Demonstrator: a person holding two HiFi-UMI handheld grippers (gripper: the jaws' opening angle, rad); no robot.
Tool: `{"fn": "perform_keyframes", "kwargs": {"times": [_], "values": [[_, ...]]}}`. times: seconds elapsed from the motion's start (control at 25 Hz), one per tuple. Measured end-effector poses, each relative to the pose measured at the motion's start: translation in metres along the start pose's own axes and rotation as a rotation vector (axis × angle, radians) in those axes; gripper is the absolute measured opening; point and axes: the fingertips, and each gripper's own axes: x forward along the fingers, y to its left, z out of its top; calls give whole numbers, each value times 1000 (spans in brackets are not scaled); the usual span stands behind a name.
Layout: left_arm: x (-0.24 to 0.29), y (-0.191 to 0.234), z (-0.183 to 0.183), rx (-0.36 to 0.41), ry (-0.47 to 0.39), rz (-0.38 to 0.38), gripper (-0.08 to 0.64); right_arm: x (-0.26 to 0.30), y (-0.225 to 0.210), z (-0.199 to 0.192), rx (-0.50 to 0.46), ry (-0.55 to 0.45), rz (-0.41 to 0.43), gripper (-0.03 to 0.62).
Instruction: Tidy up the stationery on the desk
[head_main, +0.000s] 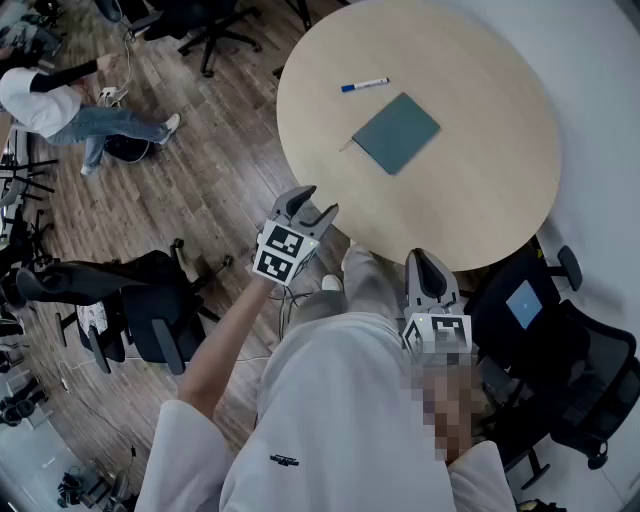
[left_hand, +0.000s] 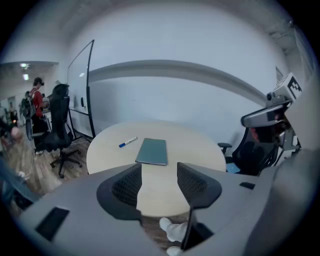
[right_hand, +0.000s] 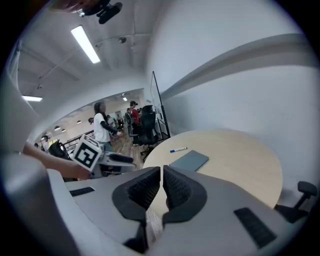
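Head view | left gripper (head_main: 312, 203) spread, empty | right gripper (head_main: 428, 258) pressed together | thin stick (head_main: 346, 146) (mostly under notebook (head_main: 396, 132))

L tongs (head_main: 312, 208) & R tongs (head_main: 427, 262) grey, blk ribbed pads (left_hand: 127, 186), b/w marker cubes (head_main: 283, 250); white short-sleeve tee (head_main: 330, 420).

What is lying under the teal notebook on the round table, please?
A thin end, perhaps a pencil, seems to poke out from beneath the notebook; anything else under it is covered.
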Motion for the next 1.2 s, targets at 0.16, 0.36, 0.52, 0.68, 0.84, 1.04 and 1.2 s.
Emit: {"fn": "perform_keyframes", "kwargs": {"times": [0.16, 0.36, 0.52, 0.68, 0.84, 1.04, 1.2], "values": [[-86, -51, -25, -164, -58, 20, 195, -21, 39, -19, -13, 7, 24, 44], [-158, -123, -33, -340, -99, 122, 38, -49, 66, -30, -51, 12, 100, 44], [-172, -162, -16, -333, -139, 198, 28, -64, 60, -31, -71, 1, 157, 44], [-163, -185, -1, -325, -146, 237, 28, -89, 38, -33, -42, -5, 204, 44], [-140, -213, 10, -324, -150, 245, 28, -101, 2, -39, -64, -22, 195, 44], [-118, -254, -2, -366, -116, 250, 26, -116, -30, -60, -22, -10, 218, 44], [-108, -261, -3, -373, -103, 266, 26, -114, -42, -66, 1, -4, 237, 44]]}}
